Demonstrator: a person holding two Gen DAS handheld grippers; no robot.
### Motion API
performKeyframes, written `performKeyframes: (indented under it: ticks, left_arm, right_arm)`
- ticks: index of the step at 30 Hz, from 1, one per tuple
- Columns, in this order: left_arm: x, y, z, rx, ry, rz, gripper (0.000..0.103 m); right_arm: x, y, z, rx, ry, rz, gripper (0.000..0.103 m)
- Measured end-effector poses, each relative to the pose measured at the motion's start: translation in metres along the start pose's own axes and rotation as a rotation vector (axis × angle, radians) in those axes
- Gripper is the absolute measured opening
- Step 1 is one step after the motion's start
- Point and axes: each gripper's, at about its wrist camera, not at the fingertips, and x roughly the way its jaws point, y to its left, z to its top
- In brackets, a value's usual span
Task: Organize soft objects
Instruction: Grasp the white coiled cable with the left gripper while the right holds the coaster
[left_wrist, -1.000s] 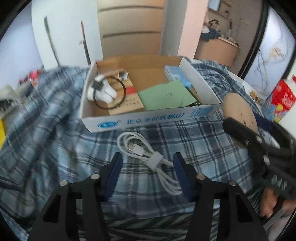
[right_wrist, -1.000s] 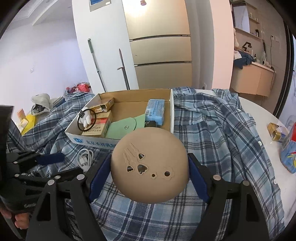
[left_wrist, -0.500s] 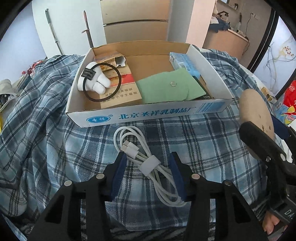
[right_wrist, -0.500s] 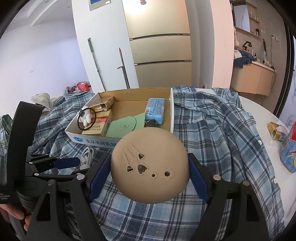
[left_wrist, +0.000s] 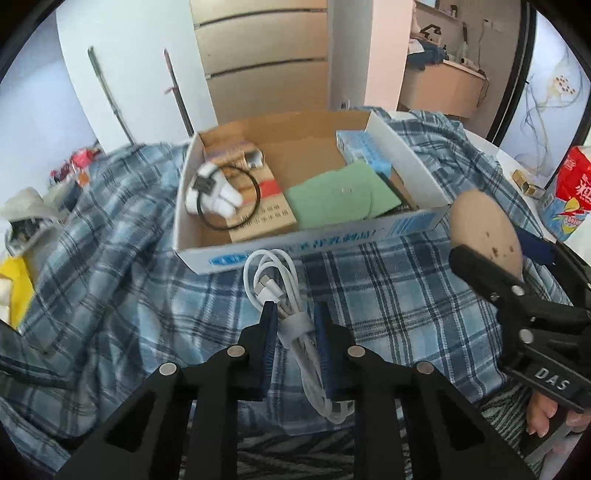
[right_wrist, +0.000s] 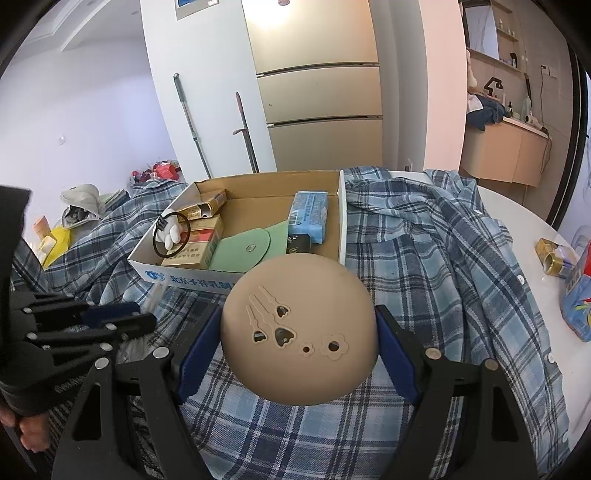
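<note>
A bundled white charging cable (left_wrist: 271, 284) lies on the blue plaid shirt (left_wrist: 110, 280) just in front of the open cardboard box (left_wrist: 306, 243). My left gripper (left_wrist: 295, 314) is shut on the cable at its wrap band. The rest of the cable trails out past the fingers on both sides. My right gripper (right_wrist: 297, 321) is shut on a round tan soft pad (right_wrist: 299, 325) with small cut-out shapes, held above the shirt. In the left wrist view this pad (left_wrist: 484, 225) hangs to the right of the box. The box holds a green pouch (left_wrist: 340, 199), a blue tissue pack (left_wrist: 364, 149) and a black hair band (left_wrist: 229, 199).
The shirt covers a white round table (right_wrist: 517, 210). A red snack bag (left_wrist: 572, 184) and a small gold box (right_wrist: 552, 254) sit at its right edge. Cigarette cartons (right_wrist: 195, 247) fill the box's left side. A fridge (right_wrist: 317, 92) and two leaning poles stand behind.
My left gripper moved in over the cable and its jaws went from wide apart to closed on the bundle. The right gripper and its tan pad stayed still.
</note>
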Motion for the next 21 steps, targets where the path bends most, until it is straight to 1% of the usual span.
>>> performKeyframes:
  ticks: [3,7,10,11,14,16,19,20,21]
  left_arm:
    - [-0.005,0.001,0.0,0.009,0.002,-0.023,0.021]
    - [-0.005,-0.008,-0.005,0.07,0.008,-0.043,0.021]
    - [0.0,-0.015,-0.011,0.121,0.04,-0.071,0.022]
    - [0.003,-0.016,-0.013,0.119,0.053,-0.077,0.022]
    - [0.015,-0.01,-0.015,0.065,0.105,-0.103,0.022]
    - [0.018,-0.007,-0.016,0.047,0.115,-0.11,0.023]
    - [0.019,-0.004,-0.014,0.025,0.129,-0.112,0.031]
    - [0.02,-0.003,-0.014,0.016,0.139,-0.111,0.041]
    - [0.021,-0.003,-0.014,0.008,0.148,-0.105,0.058]
  right_arm:
    - [-0.001,-0.001,0.0,0.006,-0.003,0.001,0.079]
    - [-0.001,-0.002,0.0,0.012,-0.001,0.001,0.079]
    - [0.0,-0.001,0.0,0.008,0.001,0.001,0.08]
    - [0.0,-0.002,0.0,0.006,0.003,0.001,0.08]
    - [0.001,-0.002,0.0,0.007,0.007,0.002,0.08]
    - [0.001,-0.002,0.0,0.009,0.006,0.002,0.08]
    - [0.003,-0.002,0.0,0.011,0.01,0.004,0.08]
    - [0.003,-0.001,0.0,0.011,0.012,0.005,0.08]
    - [0.003,-0.001,0.0,0.01,0.013,0.005,0.08]
